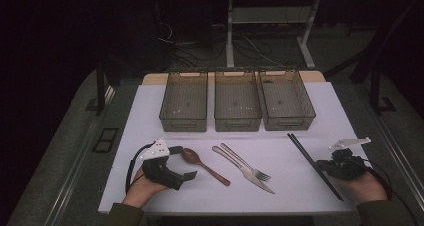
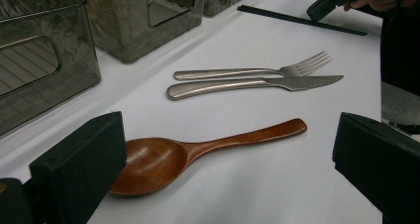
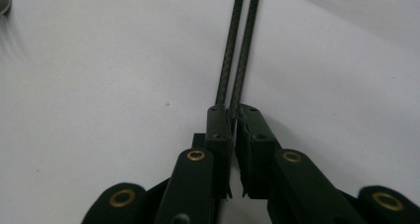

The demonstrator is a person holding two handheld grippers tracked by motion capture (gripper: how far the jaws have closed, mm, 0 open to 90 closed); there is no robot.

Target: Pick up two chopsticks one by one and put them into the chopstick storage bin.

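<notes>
A pair of black chopsticks lies on the white table at the right. My right gripper is shut on their near part; in the right gripper view the jaws pinch both sticks, which run straight ahead. My left gripper rests open at the front left. Its two jaws stand wide apart in the left gripper view, on either side of a brown wooden spoon lying on the table without touching it. A steel fork and knife lie side by side beyond the spoon.
Three clear smoky bins stand in a row at the back of the white table top. The fork and knife lie mid-table between the two hands. Dark floor and table legs lie beyond.
</notes>
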